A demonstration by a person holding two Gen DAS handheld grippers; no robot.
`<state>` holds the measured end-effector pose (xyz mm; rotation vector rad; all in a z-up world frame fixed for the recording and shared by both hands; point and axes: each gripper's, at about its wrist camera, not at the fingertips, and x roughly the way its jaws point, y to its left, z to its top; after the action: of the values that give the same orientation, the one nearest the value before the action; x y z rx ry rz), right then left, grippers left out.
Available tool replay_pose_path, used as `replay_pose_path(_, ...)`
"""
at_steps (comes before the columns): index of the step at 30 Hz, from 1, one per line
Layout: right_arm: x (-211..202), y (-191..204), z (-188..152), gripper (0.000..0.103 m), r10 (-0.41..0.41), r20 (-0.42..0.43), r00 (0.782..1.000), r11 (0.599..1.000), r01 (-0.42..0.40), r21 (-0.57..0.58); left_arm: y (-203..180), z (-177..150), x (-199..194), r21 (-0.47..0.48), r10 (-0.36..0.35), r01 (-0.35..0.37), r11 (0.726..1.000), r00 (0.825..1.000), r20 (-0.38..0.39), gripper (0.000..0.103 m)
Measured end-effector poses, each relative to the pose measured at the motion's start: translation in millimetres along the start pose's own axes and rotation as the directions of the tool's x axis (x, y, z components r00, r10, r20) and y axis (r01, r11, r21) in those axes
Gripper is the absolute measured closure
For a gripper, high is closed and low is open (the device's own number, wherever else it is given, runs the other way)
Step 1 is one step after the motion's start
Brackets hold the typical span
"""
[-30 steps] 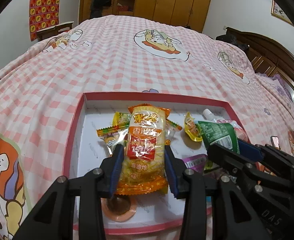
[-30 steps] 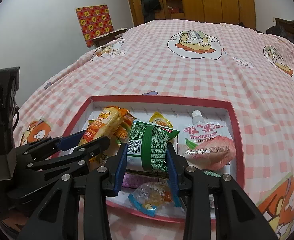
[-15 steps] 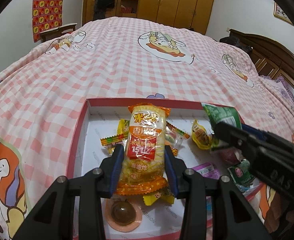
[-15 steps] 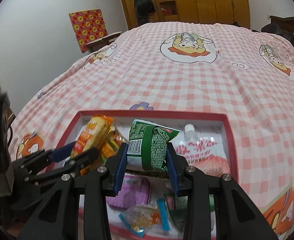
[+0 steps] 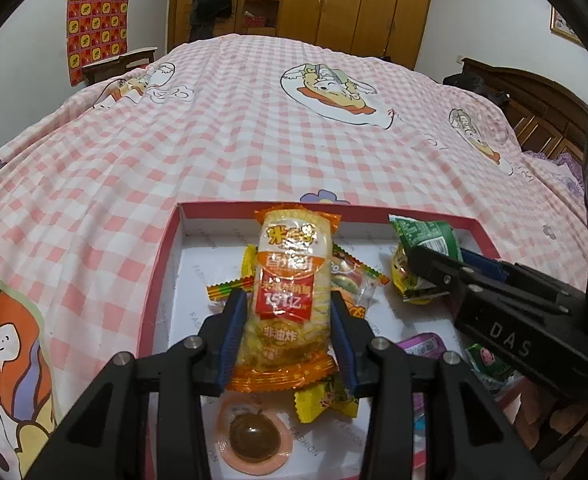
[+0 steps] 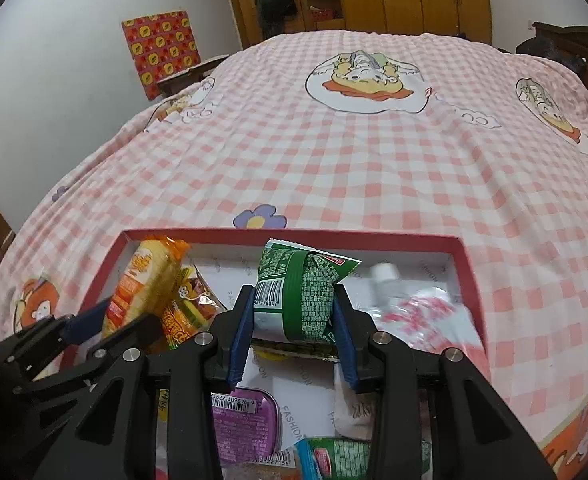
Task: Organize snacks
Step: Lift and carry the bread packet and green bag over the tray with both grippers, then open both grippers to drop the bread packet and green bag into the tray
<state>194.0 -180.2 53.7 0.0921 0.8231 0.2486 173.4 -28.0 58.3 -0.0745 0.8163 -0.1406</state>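
My left gripper [image 5: 288, 314] is shut on a yellow-orange rice cracker packet [image 5: 292, 292] and holds it above the red-rimmed white box [image 5: 156, 284]. My right gripper [image 6: 294, 310] is shut on a green snack packet [image 6: 300, 292] over the same box [image 6: 468, 264]. Each gripper shows in the other's view: the right one [image 5: 438, 258] with the green packet [image 5: 424, 232] at the right, the left one [image 6: 106, 320] with the cracker packet [image 6: 144, 280] at the left.
Inside the box lie small candies [image 5: 350, 280], a round jelly cup [image 5: 254, 436], a purple tin [image 6: 246, 424], a white-capped drink pouch [image 6: 418, 312] and a small green packet [image 6: 346, 454]. The box rests on a pink checked bedspread [image 5: 254, 120]. Wooden wardrobes [image 5: 354, 4] stand behind.
Both grippers have risen and drawn back from the box with their packets. The box now sits lower and farther in both views, and more of its contents show.
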Motion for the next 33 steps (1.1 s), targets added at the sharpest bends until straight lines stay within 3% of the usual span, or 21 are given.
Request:
replay_pose_path(7, -1, 1, -2, 0.065, 0.005, 0.004, 1.0, 1.0, -0.005, 0.006, 1, 0, 1, -0.005, 0.005, -0.005, 1.0, 1.0, -0.004, 0.058)
replay_pose_path(9, -3, 0, -2, 0.061, 0.014, 0.01, 1.0, 1.0, -0.014, 0.008, 2, 1, 2, -0.011, 0.01, -0.011, 1.0, 1.0, -0.015, 0.049)
replay_pose_path(12, -10, 0, -6, 0.049, 0.015, 0.035, 0.999, 1.0, -0.016, 0.023, 4, 1, 1, -0.028, 0.009, -0.009, 1.0, 1.0, -0.024, 0.044)
replay_pose_path(16, -21, 3, -10, 0.044, 0.021, 0.053, 0.998, 0.999, -0.023, 0.027, 4, -3, -6, -0.028, -0.02, 0.019, 0.999, 0.999, -0.03, 0.035)
replay_pose_path(21, -38, 5, -15, 0.038, 0.045, 0.076, 0.996, 0.998, -0.048, 0.034, 0, -8, -25, -0.011, -0.024, 0.024, 1.0, 1.0, 0.005, 0.014)
replay_pose_path(28, -67, 11, -27, 0.028, 0.068, 0.118, 0.991, 0.997, -0.07, 0.02, 0, -20, -50, -0.009, -0.016, 0.016, 1.0, 1.0, 0.023, 0.012)
replay_pose_path(33, -85, 15, -42, 0.027, 0.086, 0.131, 0.988, 0.996, -0.09, 0.024, 2, -35, -66, -0.018, 0.007, -0.007, 1.0, 1.0, 0.013, 0.012)
